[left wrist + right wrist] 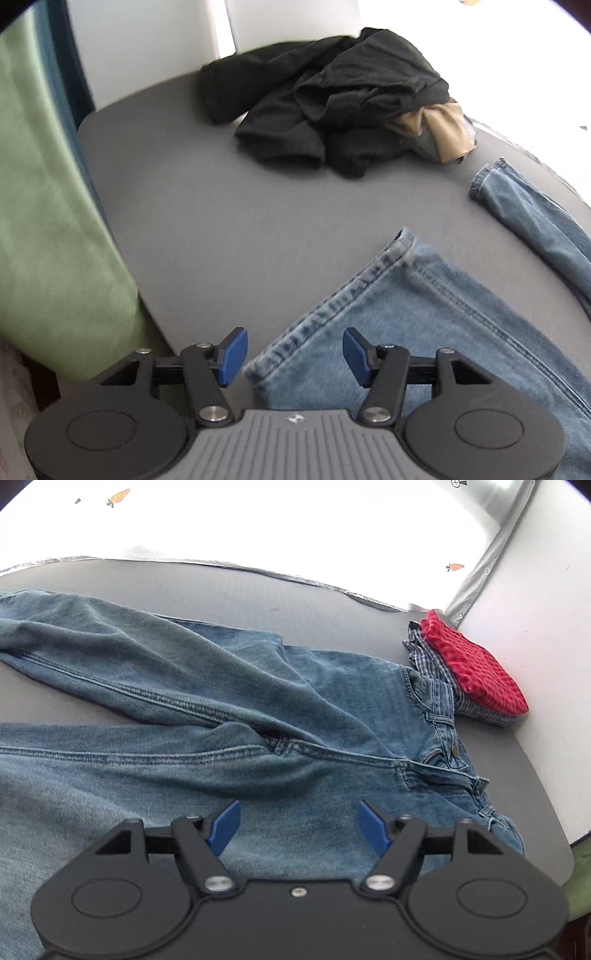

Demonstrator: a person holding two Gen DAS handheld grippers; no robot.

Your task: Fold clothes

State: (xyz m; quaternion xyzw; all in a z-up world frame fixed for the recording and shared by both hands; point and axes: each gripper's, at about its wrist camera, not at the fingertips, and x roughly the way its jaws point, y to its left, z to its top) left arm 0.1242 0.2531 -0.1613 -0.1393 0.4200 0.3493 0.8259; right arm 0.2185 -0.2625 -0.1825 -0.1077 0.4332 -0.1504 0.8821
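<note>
Jeans (229, 686) lie spread across the grey tabletop (192, 206), front up, the waistband with its button and fly toward the right end and the two legs running off to the left, parted in a narrow V. The nearer leg lies fairly flat; the farther one is rumpled and slightly twisted along its seam. Laid out like this, the legs can be brought one over the other, which suggests the jeans are the garment in hand.

At the hem end, the left gripper (293, 356) hovers over the cuff of the nearer leg, its blue fingers spread apart and holding nothing. Over the thigh and seat, the right gripper (299, 827) hangs likewise, fingers wide and empty. One gripper at each end suits a long garment: both ends can be lifted together.

A crumpled black garment (325, 99) with a tan piece (448, 133) tucked under it sits heaped at the far left of the tabletop. Just beyond the waistband, a red checked cloth (480, 668) rests folded on a blue plaid one (432, 646), squared up as a finished stack, which puts the work partway through the pile.
</note>
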